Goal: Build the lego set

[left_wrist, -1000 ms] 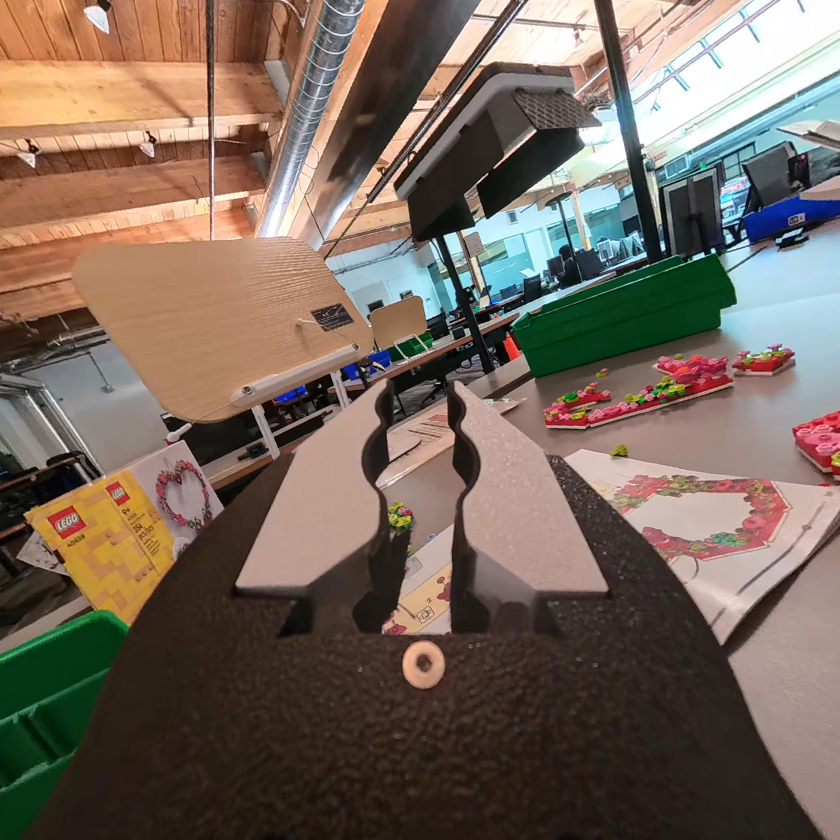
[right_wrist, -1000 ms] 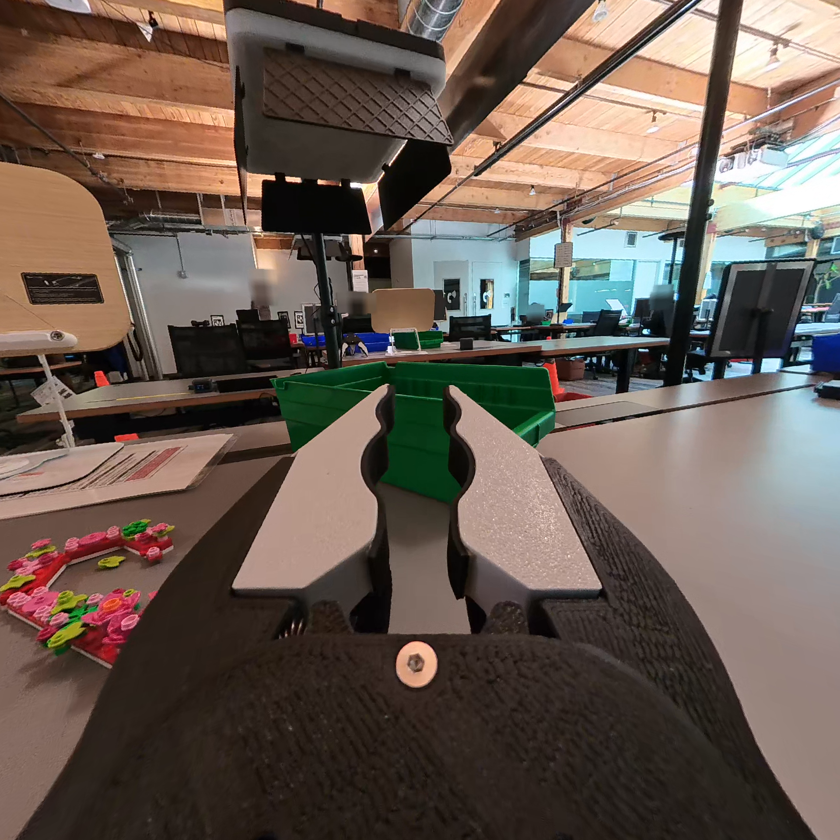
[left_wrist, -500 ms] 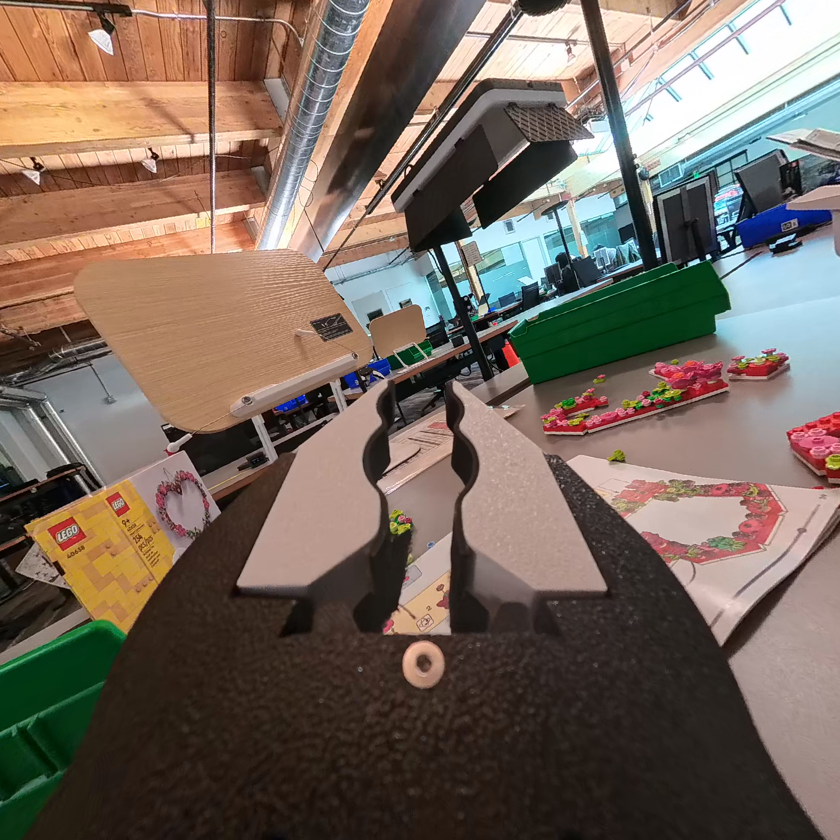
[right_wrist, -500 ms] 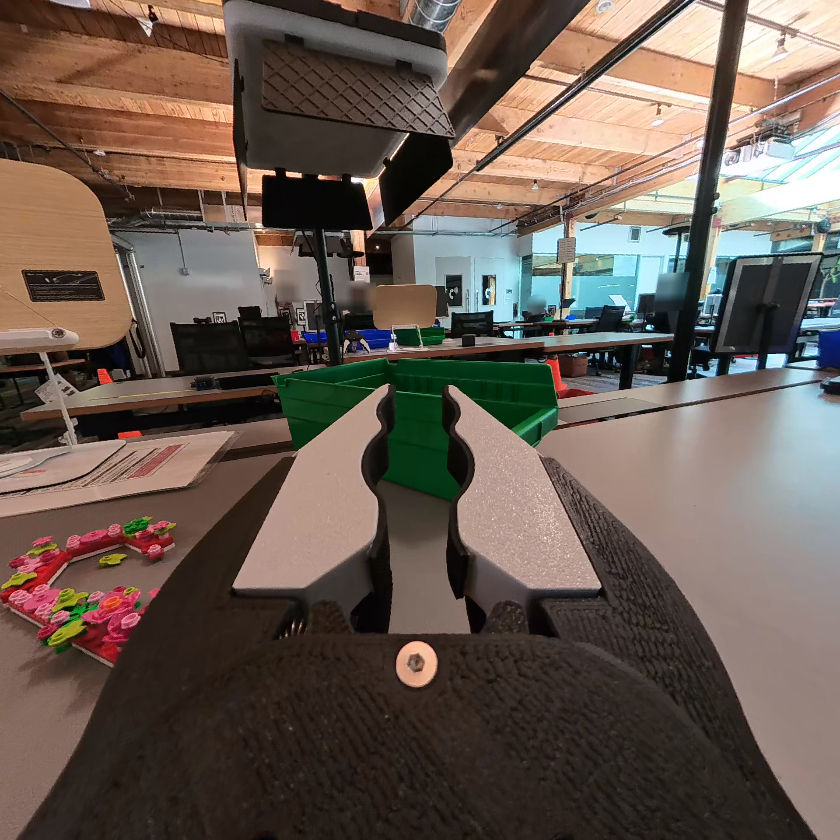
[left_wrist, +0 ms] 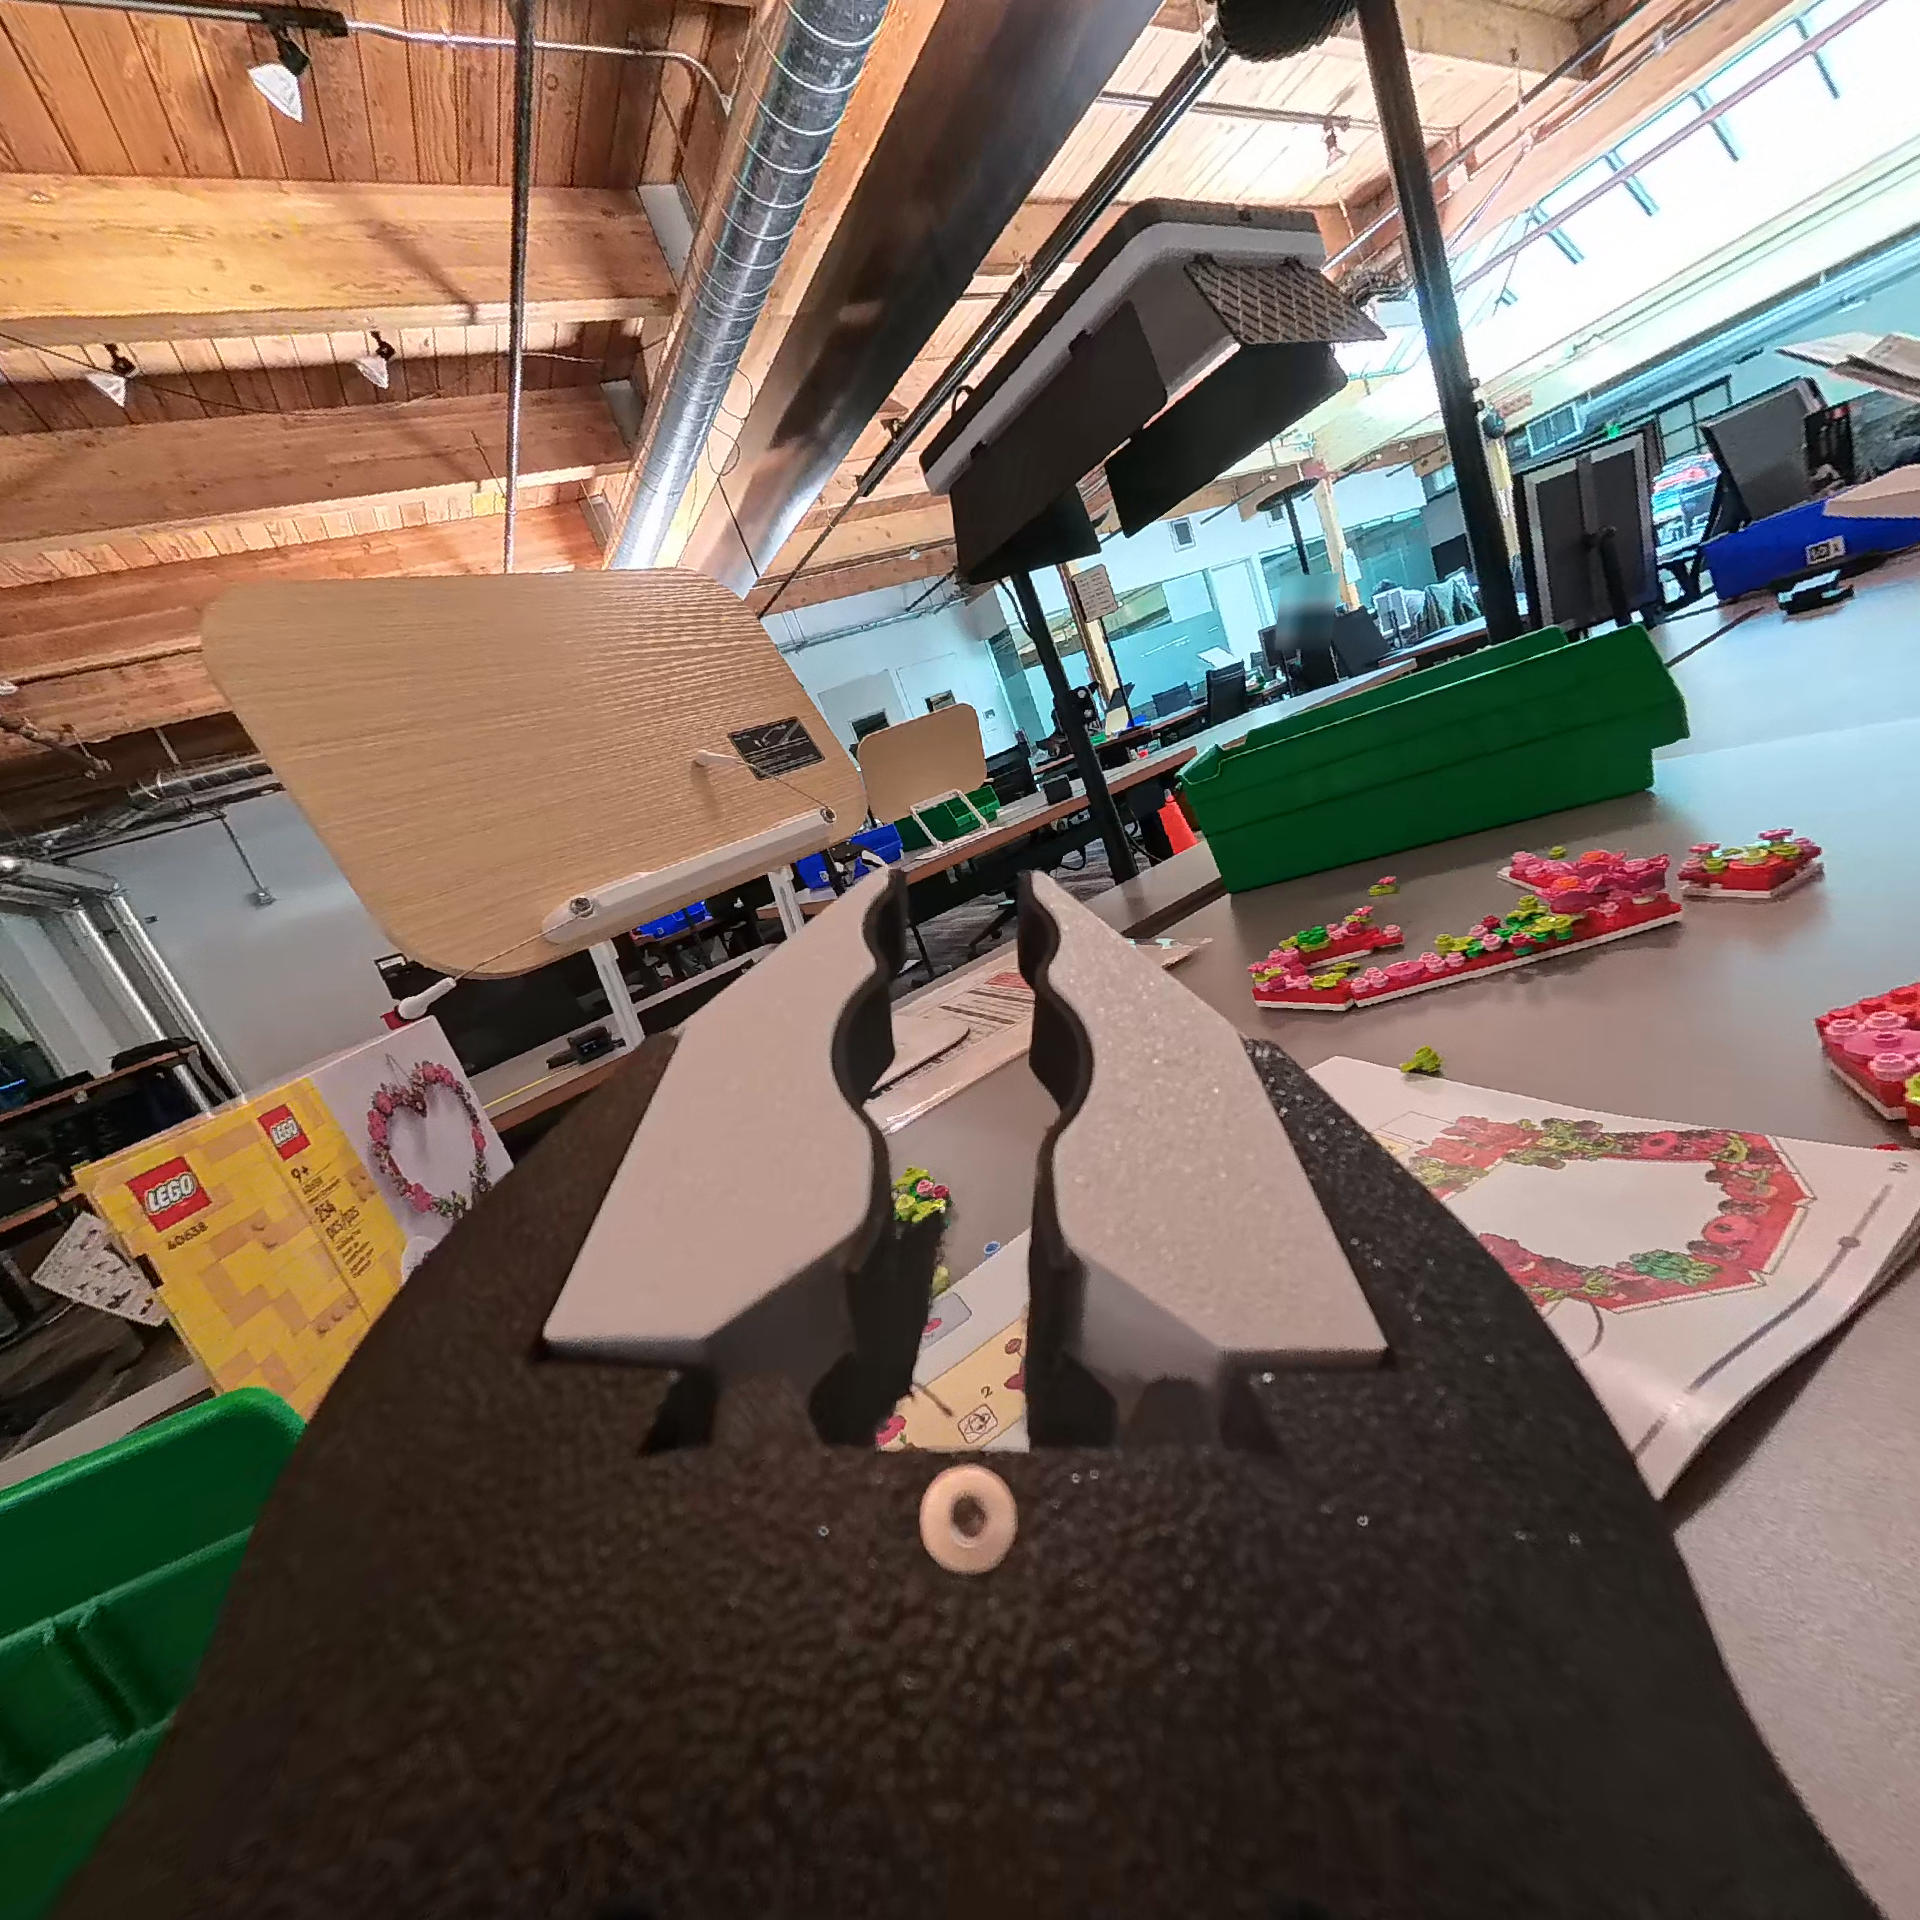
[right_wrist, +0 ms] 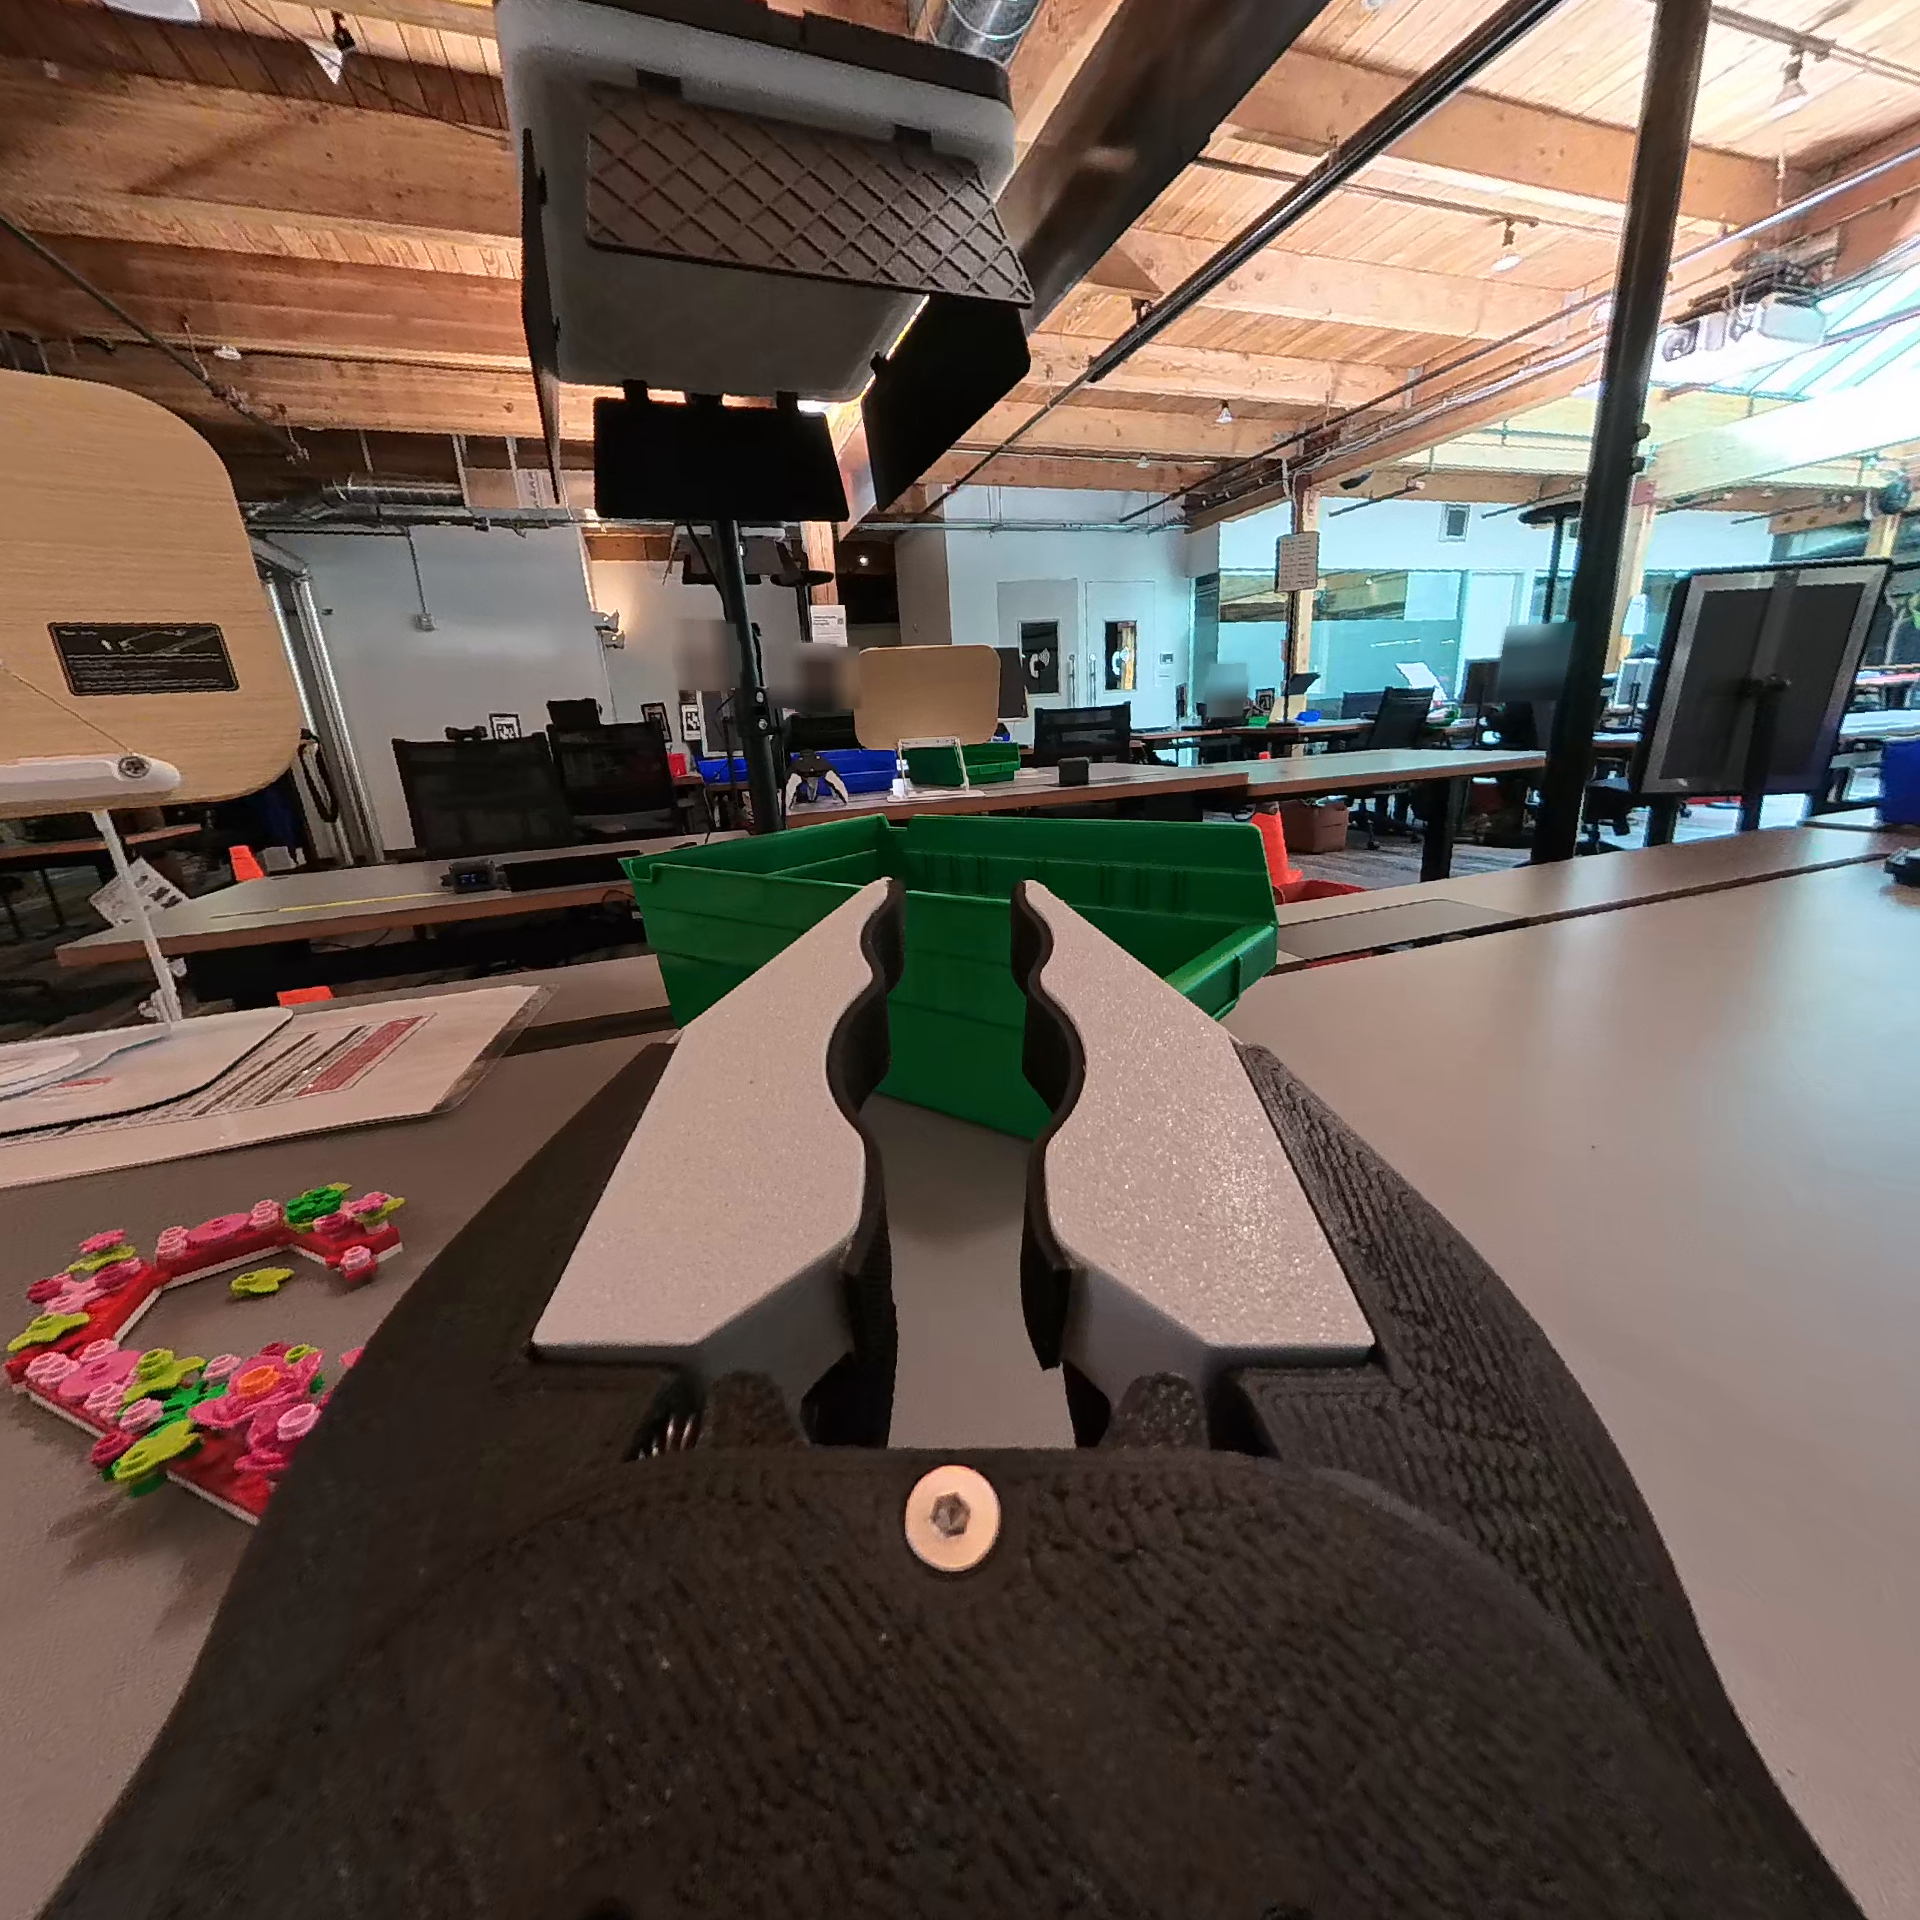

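My left gripper [left_wrist: 958,894] is open and held above the grey table, pointing over the instruction booklet [left_wrist: 1621,1226]. A small green and pink flower piece [left_wrist: 920,1195] shows low in the gap beside the left finger; I cannot tell if it touches it. Red and pink flower strips [left_wrist: 1455,945] and two smaller sections [left_wrist: 1590,883] [left_wrist: 1751,868] lie farther right. My right gripper [right_wrist: 956,904] is open and empty, pointing at a green bin [right_wrist: 1091,914]. The flower sections [right_wrist: 208,1340] lie to its left, with a loose green leaf [right_wrist: 260,1280].
A yellow set box [left_wrist: 260,1226] stands at the left, a second green bin [left_wrist: 104,1558] at the lower left. A tilted wooden board on a stand [left_wrist: 520,748] and a laminated sheet [right_wrist: 260,1070] are at the back. A red section [left_wrist: 1881,1049] lies at the right edge. Across from one pair of fingers to the other is roughly 45 cm.
The left gripper has turned slightly, so the scene drifts a little left in its view. The right gripper has hardly moved. Both jaws keep the same gap.
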A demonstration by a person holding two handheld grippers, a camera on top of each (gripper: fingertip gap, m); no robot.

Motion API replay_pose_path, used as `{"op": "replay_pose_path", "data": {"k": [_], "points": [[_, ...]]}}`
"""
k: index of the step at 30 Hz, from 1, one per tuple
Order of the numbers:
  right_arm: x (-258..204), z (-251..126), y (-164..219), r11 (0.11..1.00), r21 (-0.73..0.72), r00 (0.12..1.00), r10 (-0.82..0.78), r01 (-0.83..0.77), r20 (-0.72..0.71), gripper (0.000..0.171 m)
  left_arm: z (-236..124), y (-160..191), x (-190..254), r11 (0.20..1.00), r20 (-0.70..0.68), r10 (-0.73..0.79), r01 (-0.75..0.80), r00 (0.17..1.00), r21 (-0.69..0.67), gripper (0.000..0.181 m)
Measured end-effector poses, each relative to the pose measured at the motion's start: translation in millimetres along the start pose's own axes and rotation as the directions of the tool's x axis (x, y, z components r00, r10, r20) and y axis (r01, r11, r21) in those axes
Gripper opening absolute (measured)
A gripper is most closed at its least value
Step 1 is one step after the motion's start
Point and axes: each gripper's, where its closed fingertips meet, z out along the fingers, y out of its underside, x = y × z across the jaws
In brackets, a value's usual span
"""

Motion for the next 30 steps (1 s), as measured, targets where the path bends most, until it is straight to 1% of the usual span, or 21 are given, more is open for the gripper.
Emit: {"op": "replay_pose_path", "data": {"k": [13, 18, 22, 23, 25, 26, 27, 28, 30], "points": [[-2.0, 0.8, 2.4, 1.0, -0.014, 1.0, 0.011, -0.011, 0.014, 0.017, -0.5, 0.3, -1.4, 1.0, 0.005, -0.006, 0.006, 1.0, -0.001, 0.018], [-13.7, 4.6, 18.4, 0.989, -0.115, 0.989, 0.108, -0.096, 0.103, 0.027, -0.4, 2.1, 0.5, 0.999, -0.011, -0.032, 0.031, 0.999, -0.016, 0.016], [-16.2, 3.2, 15.8, 0.99, -0.11, 0.986, 0.107, -0.093, 0.129, 0.027, -0.7, 2.9, -0.6, 0.999, -0.012, -0.048, 0.047, 0.999, -0.022, 0.015], [-18.8, 2.8, 14.2, 0.991, -0.106, 0.984, 0.1, -0.085, 0.148, 0.027, -0.9, 3.0, -0.8, 0.999, -0.011, -0.048, 0.048, 0.999, -0.021, 0.015], [-31.4, 1.4, 9.9, 0.992, -0.11, 0.968, 0.088, -0.063, 0.237, 0.027, -0.8, 3.2, -1.0, 0.999, -0.009, -0.046, 0.046, 0.999, -0.021, 0.015], [-36.3, 0.8, 6.9, 0.992, -0.116, 0.959, 0.073, -0.043, 0.275, 0.029, -0.8, 3.1, -1.1, 0.999, -0.008, -0.043, 0.043, 0.999, -0.021, 0.015], [-34.5, 0.9, 2.4, 0.994, -0.113, 0.963, 0.026, 0.005, 0.269, 0.037, -0.8, 3.1, -1.2, 0.999, -0.006, -0.04, 0.04, 0.999, -0.02, 0.015], [-28.9, 0.1, -4.5, 0.992, -0.086, 0.969, -0.066, 0.088, 0.237, 0.036, -0.9, 3.1, -1.3, 0.999, -0.005, -0.039, 0.039, 0.999, -0.021, 0.015], [-23.4, -6.2, -22.8, 0.967, -0.006, 0.949, -0.25, 0.256, 0.192, 0.034, -0.7, 3.6, -2.0, 0.999, -0.003, -0.039, 0.039, 0.999, -0.022, 0.015]]}}
